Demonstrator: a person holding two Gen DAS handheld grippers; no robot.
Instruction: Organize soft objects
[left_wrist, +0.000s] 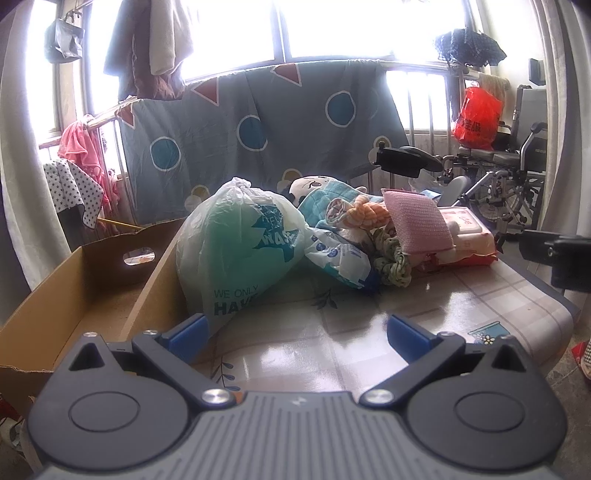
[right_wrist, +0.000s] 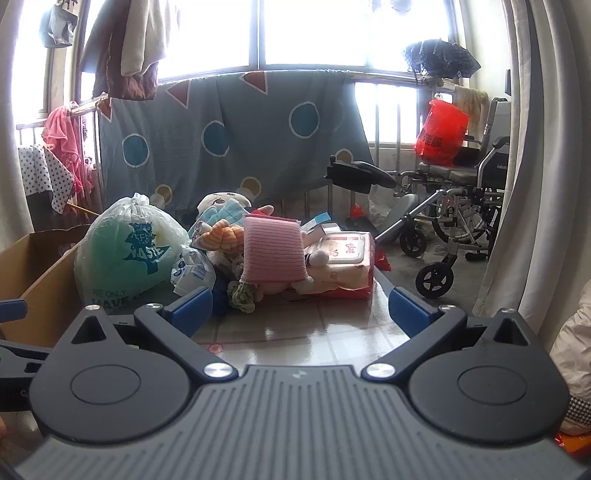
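Left gripper (left_wrist: 297, 334): blue fingers (left_wrist: 189, 332) spread wide, nothing between them, held low over the tiled tablecloth (left_wrist: 424, 306). At 11 o'clock of the fingers, touching the left pad in this view, sits a knotted white plastic bag (left_wrist: 236, 251) with teal print and green contents. At 12 to 1 o'clock lies the pile of soft things: a blue-and-white packet (left_wrist: 340, 262) leaning against the bag, a green knitted piece (left_wrist: 393, 264), an orange-striped knitted toy (left_wrist: 369, 214), a pink ribbed cushion (left_wrist: 417, 221) propped upright, and a plush doll (left_wrist: 314, 184) wrapped in a teal towel behind them. At 1 o'clock, under the cushion's edge, lies a pack of wet wipes (left_wrist: 469, 232). At 9 o'clock an open cardboard box (left_wrist: 74, 280) abuts the table.

Right gripper (right_wrist: 299, 306): blue fingers (right_wrist: 410, 308) likewise wide apart, holding nothing. The same pile lies at 12 o'clock, the cushion central. Beyond, at 12 o'clock, a patterned blue sheet (right_wrist: 221, 140) hangs over a railing; at 2 o'clock stands a wheelchair (right_wrist: 461, 199) with a red bag (right_wrist: 441, 133) on its seat.
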